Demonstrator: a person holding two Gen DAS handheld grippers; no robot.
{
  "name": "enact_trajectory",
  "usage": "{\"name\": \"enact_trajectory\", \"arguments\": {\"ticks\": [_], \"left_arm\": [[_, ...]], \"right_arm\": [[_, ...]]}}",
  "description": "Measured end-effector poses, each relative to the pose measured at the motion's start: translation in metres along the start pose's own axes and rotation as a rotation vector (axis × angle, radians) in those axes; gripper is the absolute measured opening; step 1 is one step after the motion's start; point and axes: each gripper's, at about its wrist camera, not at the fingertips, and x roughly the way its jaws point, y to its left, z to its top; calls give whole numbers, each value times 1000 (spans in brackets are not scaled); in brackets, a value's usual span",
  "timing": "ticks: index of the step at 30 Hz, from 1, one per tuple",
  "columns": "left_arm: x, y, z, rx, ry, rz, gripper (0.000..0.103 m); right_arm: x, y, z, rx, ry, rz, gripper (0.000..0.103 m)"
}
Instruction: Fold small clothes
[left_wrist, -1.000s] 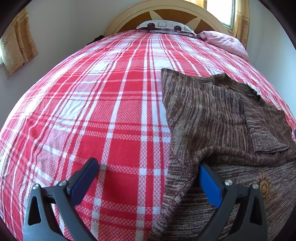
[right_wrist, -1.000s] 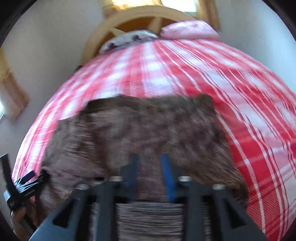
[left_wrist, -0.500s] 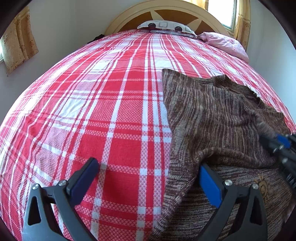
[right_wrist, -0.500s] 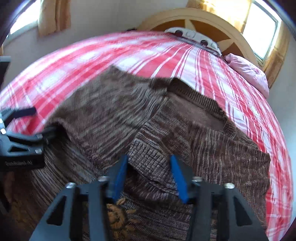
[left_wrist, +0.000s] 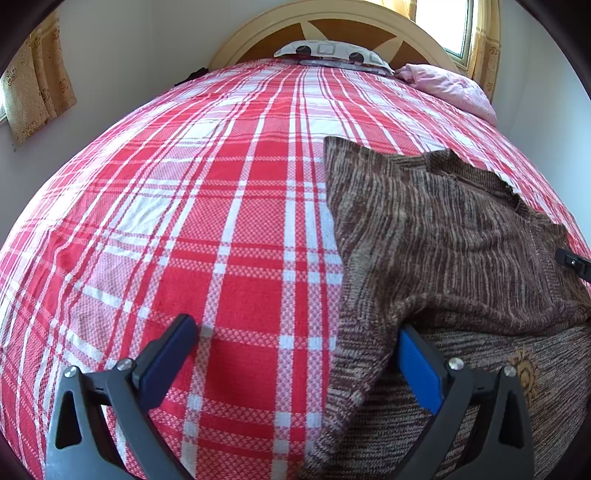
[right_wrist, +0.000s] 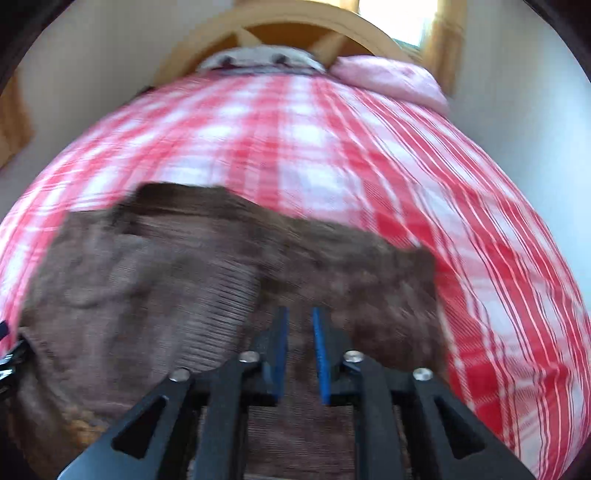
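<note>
My wide-open left tongs (left_wrist: 295, 365) straddle the brown knitted sweater's (left_wrist: 443, 236) edge; my right tongs (right_wrist: 299, 354), nearer its middle, have just been reopening, nothing between them.

Filling most of both views: a bed spread with a red-and-white plaid cover (left_wrist: 229, 229), its stripes running toward the headboard. Rising at the far end, an arched cream headboard (left_wrist: 332, 22) with brown panels and pale spokes fanning out. Lying against it, a patterned white pillow (left_wrist: 328, 50), and just beside that, to the right, a crumpled pink pillow (left_wrist: 450, 86). Standing behind, plain pale walls (left_wrist: 140, 48). Hanging on the left wall, a golden patterned curtain (left_wrist: 37, 85); hanging at the right of the headboard, matching golden drapes framing a window (left_wrist: 443, 26). Pouring in through the glass, bright daylight, washing the far corner. Blurring heavily in the right wrist view.
</note>
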Motion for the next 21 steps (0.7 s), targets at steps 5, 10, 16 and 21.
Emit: {"name": "enact_trajectory", "arguments": {"ticks": [5, 10, 16, 21], "left_arm": [[-1, 0, -1, -6, -3, -3, 103], [-2, 1, -1, -9, -4, -2, 103], [-7, 17, -4, -107, -12, 35, 103], [-6, 14, -4, -89, -7, 56, 103]], "right_arm": [[-34, 20, -12, -23, -91, 237, 50], [-45, 79, -29, -227, -64, 366, 52], [-34, 86, -64, -265, -2, 374, 52], [-53, 82, -73, -264, -40, 363, 52]]}}
